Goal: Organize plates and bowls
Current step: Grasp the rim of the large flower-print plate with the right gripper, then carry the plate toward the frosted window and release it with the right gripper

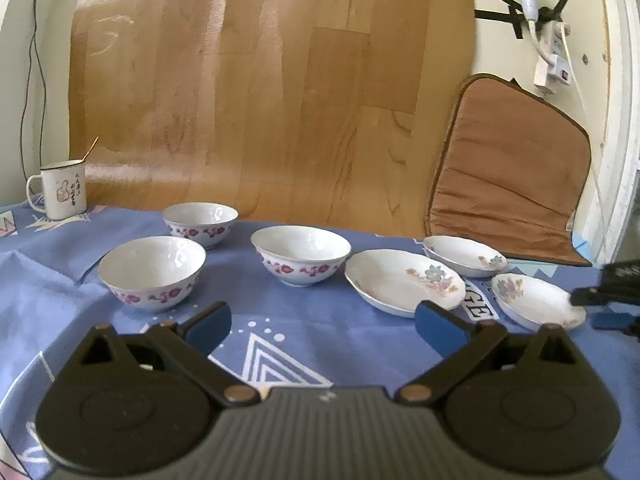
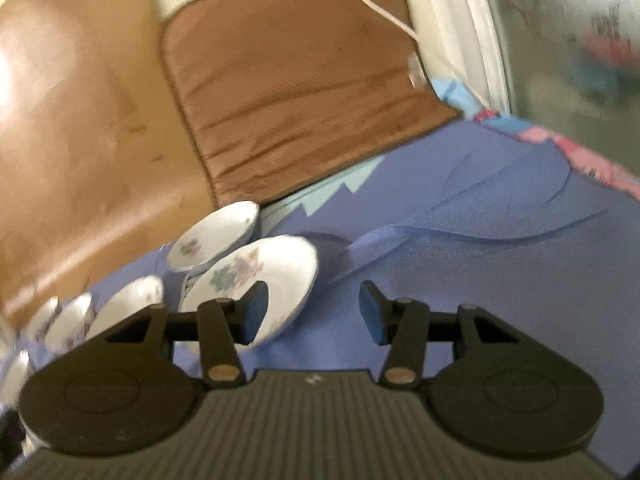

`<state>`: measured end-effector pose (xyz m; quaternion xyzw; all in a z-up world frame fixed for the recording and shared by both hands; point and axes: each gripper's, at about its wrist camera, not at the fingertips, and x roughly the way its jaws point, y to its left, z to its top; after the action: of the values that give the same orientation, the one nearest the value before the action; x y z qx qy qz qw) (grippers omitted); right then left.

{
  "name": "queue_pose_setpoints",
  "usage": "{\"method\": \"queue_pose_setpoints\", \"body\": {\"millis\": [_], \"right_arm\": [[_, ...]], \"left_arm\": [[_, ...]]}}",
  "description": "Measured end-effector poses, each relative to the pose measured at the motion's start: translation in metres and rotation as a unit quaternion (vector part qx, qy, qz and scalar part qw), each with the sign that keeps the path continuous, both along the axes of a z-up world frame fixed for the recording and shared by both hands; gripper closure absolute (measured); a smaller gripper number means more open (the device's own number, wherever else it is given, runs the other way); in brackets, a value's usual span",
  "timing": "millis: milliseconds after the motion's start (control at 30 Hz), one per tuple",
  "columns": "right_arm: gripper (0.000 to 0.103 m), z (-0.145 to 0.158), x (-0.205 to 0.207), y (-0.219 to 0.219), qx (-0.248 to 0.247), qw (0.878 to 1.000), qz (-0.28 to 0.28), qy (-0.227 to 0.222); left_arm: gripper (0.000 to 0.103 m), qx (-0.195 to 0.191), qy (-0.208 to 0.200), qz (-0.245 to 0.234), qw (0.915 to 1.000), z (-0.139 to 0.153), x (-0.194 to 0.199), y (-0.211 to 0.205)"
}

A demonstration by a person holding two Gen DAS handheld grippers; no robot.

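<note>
The letters "GE" are read on the blue tablecloth (image 1: 320, 320) between two flowered white plates (image 1: 402, 280); three white bowls (image 1: 300, 254) banded with purple blossoms are set to their left. The left gripper (image 1: 324, 322) is held spread and empty. The right gripper (image 2: 314, 312) is seen part-spread, nothing between its pads, beside a plate.

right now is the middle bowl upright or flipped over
Upright: the middle bowl sits on its foot on the blue cloth, rim up, its white inside showing and empty.
</note>
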<state>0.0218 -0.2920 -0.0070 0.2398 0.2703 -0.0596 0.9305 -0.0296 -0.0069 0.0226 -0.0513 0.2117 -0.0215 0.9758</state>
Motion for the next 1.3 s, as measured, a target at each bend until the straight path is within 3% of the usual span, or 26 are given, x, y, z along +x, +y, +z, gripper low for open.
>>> {"method": "queue_pose_setpoints", "body": {"millis": [100,167,200,367,467,567,633,667,767,800,833,900,1033,1300], "right_arm": [[0.059,-0.007,0.026,0.005,-0.006,0.999,0.014,0.032],[0.087,-0.007,0.029,0.008,-0.023,0.999,0.013,0.036],[0.091,-0.007,0.027,0.008,-0.015,0.999,0.023,0.035],[0.090,0.000,-0.016,0.006,0.002,0.998,0.057,0.023],[0.090,-0.002,-0.049,-0.002,0.022,0.996,0.080,0.024],[0.090,-0.008,-0.083,-0.013,0.057,0.993,0.096,0.029],[0.090,-0.008,-0.101,-0.017,0.065,0.993,0.097,0.028],[0.090,-0.008,-0.108,-0.019,0.065,0.993,0.094,0.026],[0.090,-0.008,-0.121,-0.023,0.051,0.995,0.086,0.018],[0.090,-0.009,-0.122,-0.024,0.043,0.996,0.083,0.017],[0.091,-0.010,-0.123,-0.026,0.038,0.996,0.080,0.016],[0.091,-0.011,-0.126,-0.030,0.030,0.997,0.071,0.013],[0.091,-0.007,-0.134,-0.048,-0.005,1.000,0.025,-0.007],[0.091,-0.011,-0.139,-0.095,-0.035,0.996,-0.076,-0.015]], "left_arm": [[0.008,0.001,0.003,-0.006,1.0000,0.000,0.001,-0.001],[0.008,-0.003,0.004,-0.009,0.9999,0.000,0.002,0.000],[0.008,-0.006,0.004,-0.012,0.9999,0.001,0.002,0.000],[0.011,-0.034,0.027,-0.059,0.9973,0.001,0.007,0.002],[0.017,-0.089,0.076,-0.130,0.9845,0.001,0.015,-0.008],[0.034,-0.095,0.099,-0.183,0.9734,0.005,0.018,-0.035],[0.045,-0.108,0.124,-0.225,0.9604,0.008,0.023,-0.057],[0.048,-0.105,0.140,-0.240,0.9549,0.007,0.026,-0.070],[0.070,-0.098,0.188,-0.274,0.9381,-0.001,0.033,-0.103],[0.082,-0.099,0.203,-0.284,0.9319,-0.005,0.035,-0.113],[0.085,-0.094,0.208,-0.287,0.9304,-0.007,0.035,-0.123],[0.085,-0.076,0.199,-0.291,0.9328,-0.006,0.031,-0.138],[0.085,-0.082,0.203,-0.320,0.9218,-0.004,0.031,-0.167],[0.085,-0.048,0.178,-0.374,0.9088,-0.002,0.033,-0.248]]}}
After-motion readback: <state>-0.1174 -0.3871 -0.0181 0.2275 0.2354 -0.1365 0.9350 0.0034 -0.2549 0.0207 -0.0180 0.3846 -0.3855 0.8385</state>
